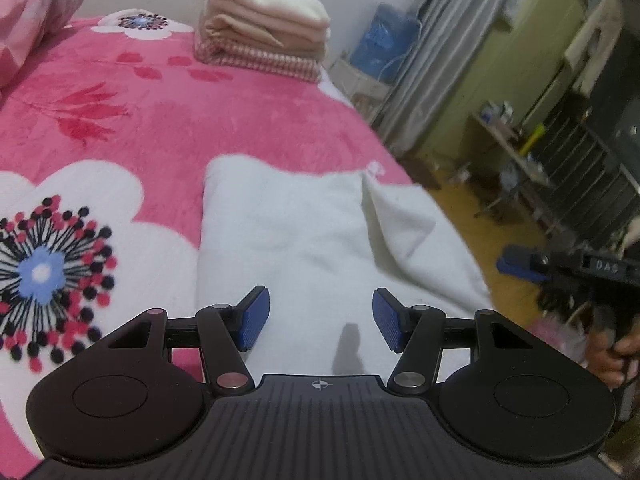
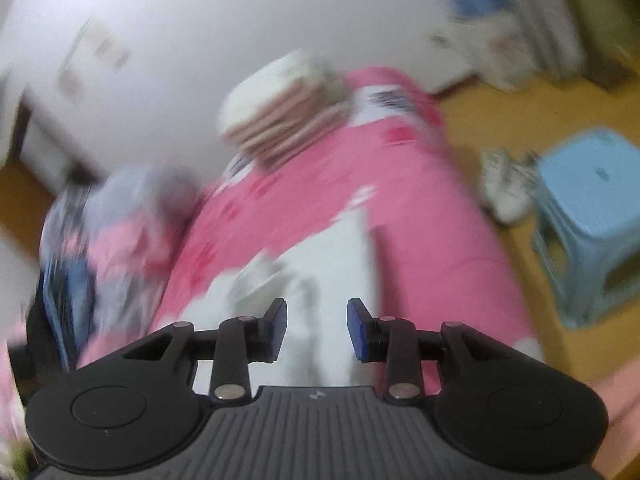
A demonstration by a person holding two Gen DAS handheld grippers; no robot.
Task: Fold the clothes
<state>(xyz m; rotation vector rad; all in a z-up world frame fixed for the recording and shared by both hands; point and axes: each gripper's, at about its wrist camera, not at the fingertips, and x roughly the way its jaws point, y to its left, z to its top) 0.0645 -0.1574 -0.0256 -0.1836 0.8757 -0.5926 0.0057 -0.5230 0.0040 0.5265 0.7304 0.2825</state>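
Observation:
A white fleecy garment (image 1: 320, 232) lies folded lengthwise on the pink flowered bedspread (image 1: 160, 128), near the bed's right edge. My left gripper (image 1: 320, 320) hovers over its near end, jaws open, nothing between the blue pads. In the left wrist view my right gripper (image 1: 520, 266) shows at the far right off the bed's edge, held by a hand (image 1: 612, 356). The right wrist view is blurred: my right gripper (image 2: 317, 330) stands open above the white garment (image 2: 332, 264), its pads clear of the cloth.
A stack of folded cream, beige and checked cloths (image 1: 264, 28) sits at the far end of the bed. Pillows (image 1: 36, 12) lie far left. A light blue stool (image 2: 592, 216) and white shoes (image 2: 504, 184) stand on the wooden floor right of the bed.

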